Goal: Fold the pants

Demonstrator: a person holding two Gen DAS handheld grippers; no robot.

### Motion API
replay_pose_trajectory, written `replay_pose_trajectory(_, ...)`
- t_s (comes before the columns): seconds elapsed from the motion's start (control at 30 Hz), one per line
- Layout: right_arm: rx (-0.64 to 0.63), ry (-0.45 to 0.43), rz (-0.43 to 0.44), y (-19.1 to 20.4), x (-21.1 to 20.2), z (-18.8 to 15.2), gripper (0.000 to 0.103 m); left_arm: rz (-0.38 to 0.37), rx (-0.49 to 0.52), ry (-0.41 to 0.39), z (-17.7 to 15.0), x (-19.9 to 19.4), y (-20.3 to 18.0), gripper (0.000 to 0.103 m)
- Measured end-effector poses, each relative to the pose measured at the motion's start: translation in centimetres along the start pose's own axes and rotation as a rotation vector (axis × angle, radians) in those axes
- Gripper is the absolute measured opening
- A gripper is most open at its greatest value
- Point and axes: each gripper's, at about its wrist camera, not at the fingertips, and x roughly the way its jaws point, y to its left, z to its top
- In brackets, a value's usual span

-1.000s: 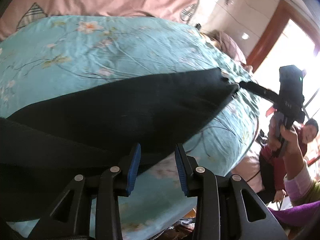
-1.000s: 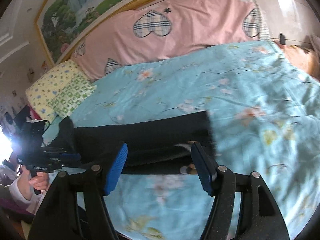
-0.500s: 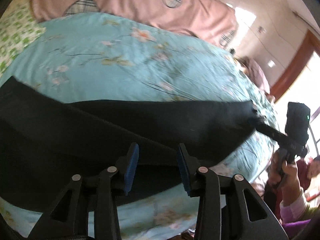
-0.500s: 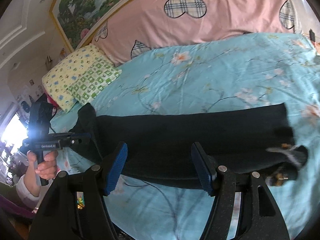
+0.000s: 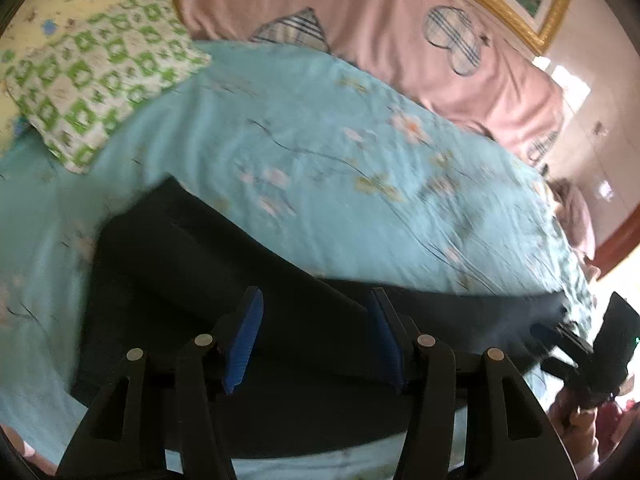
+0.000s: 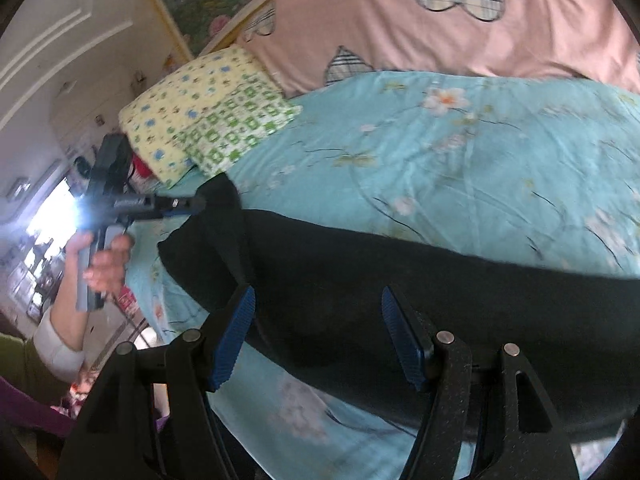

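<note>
Looking at black pants (image 6: 400, 288) stretched long across the bed (image 6: 480, 152), one end up by the pillows (image 6: 208, 120), the other out toward the opposite edge. Seeing the left tool (image 5: 316, 344) spread wide, nothing between the pads, just cloth lying under and beyond them. Noticeably wider than the narrow gap half a second back, so reading that as a fresh let-go or a reset before the next grab. Same deal with the right tool (image 6: 318, 340): spread, nothing pinched, hanging over the pants near the far end. Worth noting from the right view: left tool tip right at the bunched-up pillow end of the cloth, touching or nearly, can't tell which from that side. Also swung both cameras round a fair bit versus a second ago, with way more black cloth filling the lower frame now, so clearly moved in closer. Plenty of motion blur in the left view, so not trusting fine detail there. Guessing straightening done, end-to-end fold not started yet. Next up, probably: pinch one end and carry it over onto the other. Floppy stuff though, so watch for the top layer sliding off the bottom one mid-carry.
</note>
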Motion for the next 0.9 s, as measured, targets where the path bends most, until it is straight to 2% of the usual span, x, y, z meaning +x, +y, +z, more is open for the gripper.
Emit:
replay_pose_trajectory(0.1,-0.012,0.021,0.03,0.9,1.4,0.6,0.067,0.03,0.007,-0.006,1.4,-0.3,1.8,0.056)
replay_pose_trajectory(0.2,-0.017,0.046,0.054,1.4,2.8,1.0,0.067,0.017,0.044,0.001,3.0,0.0,3.9,0.063)
replay_pose_trajectory(0.37,-0.02,0.097,0.096,2.4,5.1,1.4,0.067,0.03,0.066,0.059,5.3,2.0,8.0,0.064)
replay_pose_trajectory(0.47,-0.012,0.129,0.103,2.7,6.3,1.7,0.067,0.011,0.051,0.101,6.2,3.4,9.9,0.064)
replay_pose_trajectory(0.57,-0.007,0.154,0.116,2.9,7.5,2.0,0.067,-0.03,0.04,0.126,6.7,4.3,10.9,0.065)
replay_pose_trajectory(0.67,-0.012,0.175,0.122,3.3,8.5,2.4,0.068,-0.078,0.054,0.165,7.4,5.5,11.3,0.07)
replay_pose_trajectory(0.9,-0.028,0.227,0.138,4.4,10.8,3.1,0.067,-0.066,0.073,0.234,8.3,7.7,12.9,0.071)
